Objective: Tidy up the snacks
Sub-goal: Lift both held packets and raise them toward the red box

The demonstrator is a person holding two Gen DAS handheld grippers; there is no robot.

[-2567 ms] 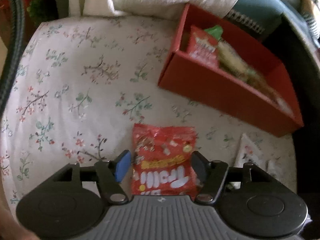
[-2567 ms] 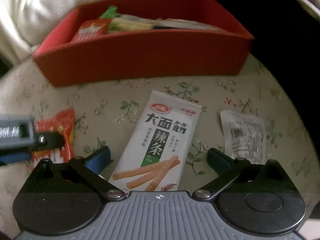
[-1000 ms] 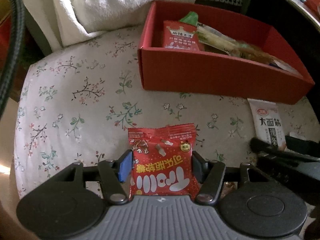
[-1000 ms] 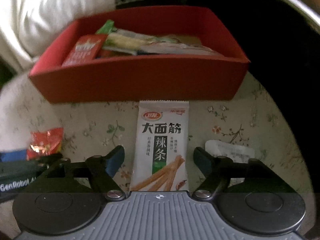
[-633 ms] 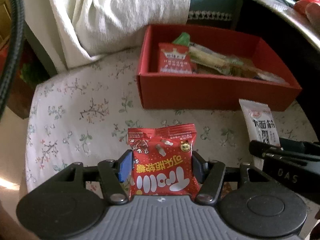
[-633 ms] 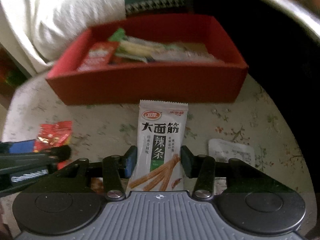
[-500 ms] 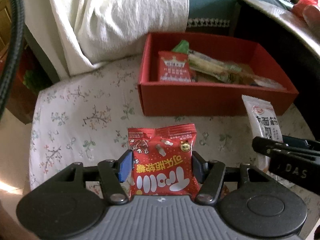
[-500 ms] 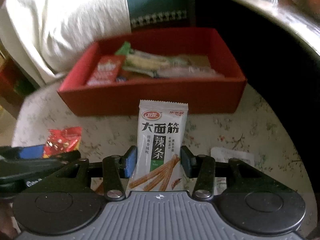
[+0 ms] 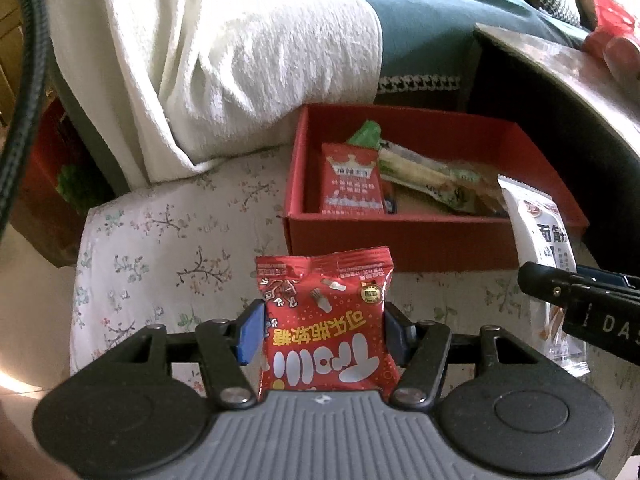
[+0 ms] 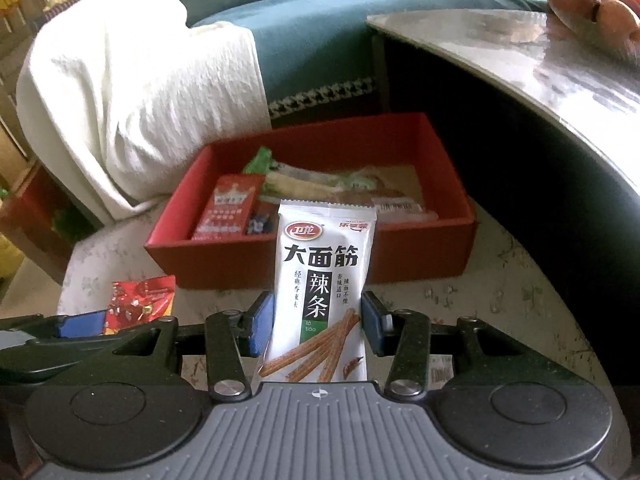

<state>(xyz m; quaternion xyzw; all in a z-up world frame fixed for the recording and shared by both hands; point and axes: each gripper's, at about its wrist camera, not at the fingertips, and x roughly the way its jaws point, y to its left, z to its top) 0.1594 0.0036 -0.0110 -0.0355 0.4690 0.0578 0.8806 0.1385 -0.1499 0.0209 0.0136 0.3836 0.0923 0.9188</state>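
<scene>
My left gripper (image 9: 322,330) is shut on a red candy bag (image 9: 328,320) and holds it above the floral tabletop, in front of the red box (image 9: 400,240). My right gripper (image 10: 318,324) is shut on a white spicy-strip packet (image 10: 324,280), lifted just in front of the red box (image 10: 424,248). The box holds a red packet (image 9: 352,180) and several pale wrapped snacks (image 9: 432,178). The white packet (image 9: 544,248) and the right gripper (image 9: 580,300) show at the right of the left wrist view. The red bag (image 10: 140,300) shows at the left of the right wrist view.
A floral cloth (image 9: 168,248) covers the low table. A white blanket (image 9: 224,64) drapes over a teal sofa (image 9: 432,28) behind the box. A grey marble table (image 10: 540,64) rises at the right. A small white packet (image 10: 440,368) lies under the right gripper.
Both grippers closed on their packets and lifted them off the cloth. Both have risen, so the box's inside shows more fully.
</scene>
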